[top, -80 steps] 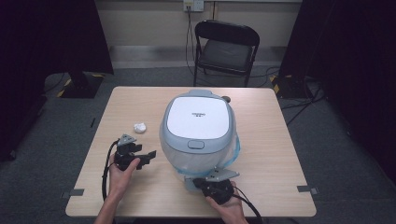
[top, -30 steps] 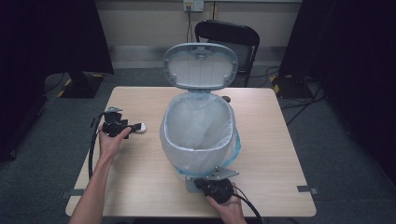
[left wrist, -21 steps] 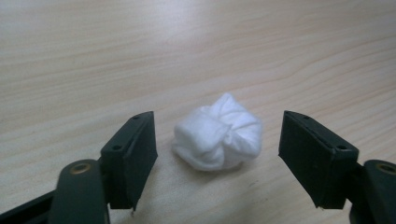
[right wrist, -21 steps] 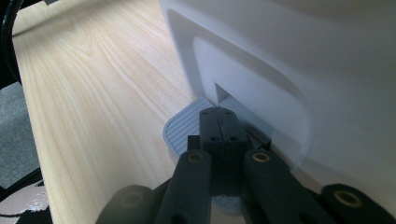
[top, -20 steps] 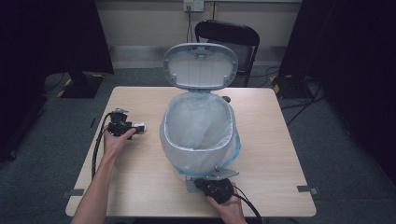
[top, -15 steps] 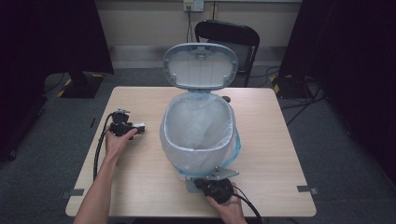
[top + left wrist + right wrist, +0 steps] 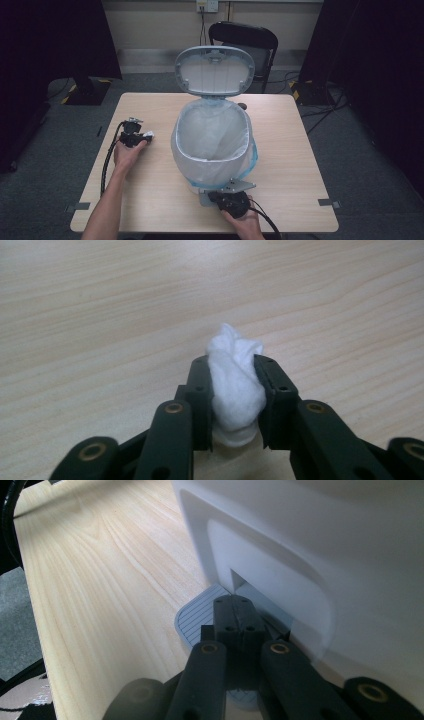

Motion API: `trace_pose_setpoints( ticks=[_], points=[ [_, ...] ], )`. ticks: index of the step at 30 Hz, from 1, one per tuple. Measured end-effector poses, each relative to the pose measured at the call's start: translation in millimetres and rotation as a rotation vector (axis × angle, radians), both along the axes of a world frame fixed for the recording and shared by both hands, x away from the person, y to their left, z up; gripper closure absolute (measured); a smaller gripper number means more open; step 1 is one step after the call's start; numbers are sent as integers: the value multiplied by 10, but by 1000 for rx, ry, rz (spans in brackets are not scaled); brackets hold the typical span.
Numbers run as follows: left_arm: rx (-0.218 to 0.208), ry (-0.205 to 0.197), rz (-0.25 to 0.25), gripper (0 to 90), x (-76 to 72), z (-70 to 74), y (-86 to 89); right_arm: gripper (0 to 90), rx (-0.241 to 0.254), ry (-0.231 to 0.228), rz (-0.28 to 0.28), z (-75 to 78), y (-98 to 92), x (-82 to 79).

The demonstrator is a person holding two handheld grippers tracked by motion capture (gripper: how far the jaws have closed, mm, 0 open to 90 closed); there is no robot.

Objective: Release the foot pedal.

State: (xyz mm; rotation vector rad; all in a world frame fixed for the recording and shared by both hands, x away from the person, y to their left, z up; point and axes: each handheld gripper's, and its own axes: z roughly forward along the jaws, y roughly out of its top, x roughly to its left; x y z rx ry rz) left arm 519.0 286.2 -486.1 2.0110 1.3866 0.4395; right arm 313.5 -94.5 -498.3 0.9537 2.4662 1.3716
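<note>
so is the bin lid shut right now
No, the lid of the pedal bin stands upright and open, while the right gripper, jaws closed, presses down on the foot pedal.

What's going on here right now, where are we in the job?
A person works a pedal bin at a wooden table with two hand-held grippers. The right gripper, jaws shut, presses on the bin's foot pedal, and the lid stands open over the bag-lined bin. The left gripper has just been closing its jaws and now pinches a white tissue wad that rests on the table to the left of the bin. The wad is not yet lifted.
</note>
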Motion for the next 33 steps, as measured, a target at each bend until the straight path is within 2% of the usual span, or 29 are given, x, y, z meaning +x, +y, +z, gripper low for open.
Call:
trace_pose_setpoints(
  ticks=[3,4,8,10,14,15,16,17,22,24,30,32,33],
  points=[
    [-15,13,-8,736,-8,10,10,900,0,-2,1,0,0,1],
    [-32,15,-10,739,-5,18,15,900,0,-1,1,0,0,1],
    [-81,-1,-31,744,-30,86,40,900,0,-2,1,0,1,1],
    [-88,-10,-35,744,-55,127,46,900,0,-2,1,0,0,2],
    [-107,-53,-53,744,-118,245,54,900,-1,-3,4,0,-1,4],
    [-136,-73,-49,744,-147,305,73,900,-1,-3,4,0,-1,4],
    [-136,-73,-49,744,-147,305,73,900,-1,-3,4,0,-1,4],
    [-155,-88,-48,744,-182,360,94,900,-1,-3,4,0,-1,3],
    [-140,-110,-64,744,-264,447,99,900,-1,-3,3,0,-1,3],
    [-157,-121,-66,743,-306,489,101,900,-1,-2,2,1,-1,2],
    [-159,-159,-104,743,-399,607,64,900,-4,-4,0,2,1,-1],
    [-191,-171,-108,743,-444,635,54,900,-5,-4,0,1,3,-1],
    [-193,-180,-109,743,-465,642,47,900,-5,-4,0,1,3,-2]
  ],
)
